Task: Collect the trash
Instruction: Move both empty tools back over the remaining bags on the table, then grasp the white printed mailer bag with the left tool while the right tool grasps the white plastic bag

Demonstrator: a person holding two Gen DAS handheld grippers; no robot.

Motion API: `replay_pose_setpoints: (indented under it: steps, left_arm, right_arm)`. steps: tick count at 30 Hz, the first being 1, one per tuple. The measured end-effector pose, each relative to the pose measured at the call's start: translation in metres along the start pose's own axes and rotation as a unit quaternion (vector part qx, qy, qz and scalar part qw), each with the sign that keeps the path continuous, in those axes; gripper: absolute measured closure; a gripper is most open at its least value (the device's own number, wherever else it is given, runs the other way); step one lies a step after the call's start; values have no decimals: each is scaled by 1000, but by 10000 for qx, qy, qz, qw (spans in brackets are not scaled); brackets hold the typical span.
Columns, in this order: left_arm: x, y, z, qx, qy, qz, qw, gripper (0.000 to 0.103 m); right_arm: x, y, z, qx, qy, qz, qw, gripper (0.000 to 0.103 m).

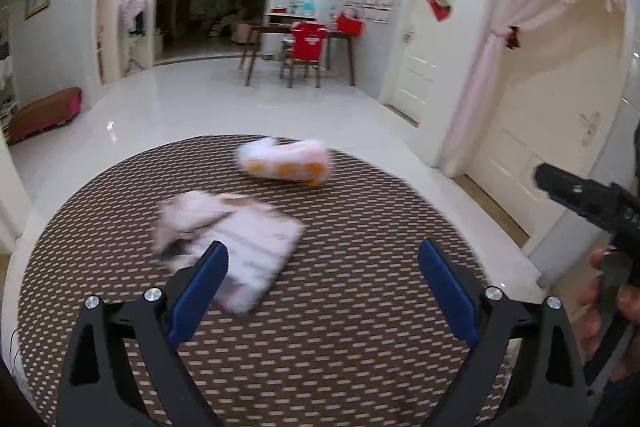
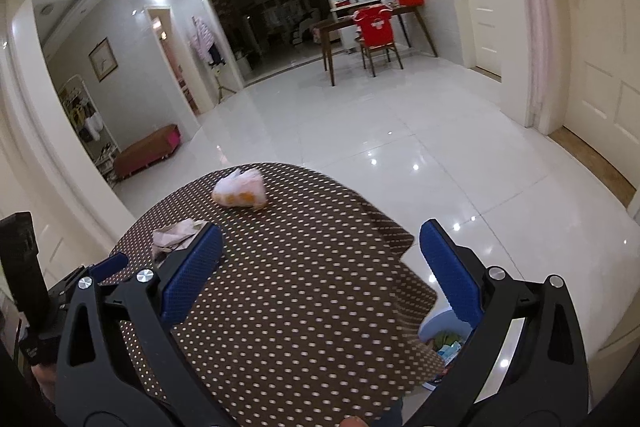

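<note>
Crumpled white paper wrapper (image 1: 228, 247) lies on the brown dotted round tablecloth (image 1: 360, 307), just ahead-left of the left gripper (image 1: 322, 291), long axis running near-right to far-left. Both claws apart, empty. Right gripper (image 2: 320, 275) sits farther; orange-white plastic bag (image 2: 240, 193) at far edge.

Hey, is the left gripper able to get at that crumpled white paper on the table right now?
Probably yes. The left gripper has its jaws open over the table, and the crumpled white paper lies just ahead by its left finger, nothing between.
</note>
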State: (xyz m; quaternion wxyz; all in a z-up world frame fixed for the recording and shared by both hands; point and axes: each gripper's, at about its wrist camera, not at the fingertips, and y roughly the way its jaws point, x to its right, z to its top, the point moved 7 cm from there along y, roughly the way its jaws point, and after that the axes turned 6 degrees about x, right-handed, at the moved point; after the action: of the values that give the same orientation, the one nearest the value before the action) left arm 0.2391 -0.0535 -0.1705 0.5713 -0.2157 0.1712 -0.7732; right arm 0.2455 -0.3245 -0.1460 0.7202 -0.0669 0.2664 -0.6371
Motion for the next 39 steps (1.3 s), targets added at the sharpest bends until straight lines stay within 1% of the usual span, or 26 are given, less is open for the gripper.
replay_pose_setpoints:
  steps: [4, 6, 10, 14, 19, 22, 23, 24, 25, 29, 30, 31, 32, 34, 35, 39]
  left_arm:
    - [-51, 4, -2, -69, -163, 348, 9992, 9]
    - [-77, 12, -6, -188, -179, 564, 9981, 9]
    - [-117, 30, -11, -435, -192, 853, 9952, 9]
    - [-140, 53, -9, -635, -192, 951, 9933, 9]
    - [-148, 80, -5, -811, -57, 941, 9922, 9]
    - [-150, 94, -6, -915, -64, 825, 9924, 10]
    - [-150, 97, -7, -941, -73, 770, 9925, 17]
    - [-148, 102, -9, -1040, -58, 658, 9924, 34]
    - [-145, 106, -12, -1142, -53, 494, 9922, 37]
    - [-133, 112, -12, -1156, 169, 229, 9929, 64]
    - [-131, 112, -10, -1136, 230, 254, 9929, 67]
    - [-130, 112, -9, -1117, 263, 267, 9930, 68]
    - [-130, 112, -8, -1104, 256, 264, 9932, 69]
    - [-132, 110, -8, -1068, 152, 227, 9939, 72]
    - [-133, 108, -8, -1052, 92, 211, 9942, 73]
    - [-133, 91, -10, -922, -109, 232, 9954, 75]
  right_arm:
    - [-22, 16, -5, -124, -123, 71, 9998, 6]
    - [-33, 27, -10, -211, -183, 130, 9995, 6]
    - [-51, 49, -20, -433, -292, 249, 9983, 6]
    - [-68, 78, -24, -652, -491, 406, 9958, 6]
    - [-86, 135, -26, -1002, -674, 575, 9910, 6]
    - [-96, 170, -27, -1265, -808, 677, 9864, 6]
    - [-100, 181, -27, -1343, -858, 704, 9847, 6]
    - [-105, 197, -27, -1421, -913, 741, 9828, 6]
    - [-108, 206, -27, -1463, -940, 768, 9818, 6]
    - [-120, 250, -35, -1785, -1100, 872, 9739, 6]
    - [-122, 261, -39, -1897, -1123, 900, 9712, 9]
    - [-124, 266, -41, -1929, -1127, 916, 9704, 16]
    - [-126, 268, -42, -1941, -1129, 955, 9698, 45]
    - [-128, 267, -44, -1995, -1049, 1031, 9688, 51]
    - [-128, 263, -44, -1977, -1022, 1071, 9690, 61]
    - [-124, 235, -48, -1868, -1013, 1128, 9706, 62]
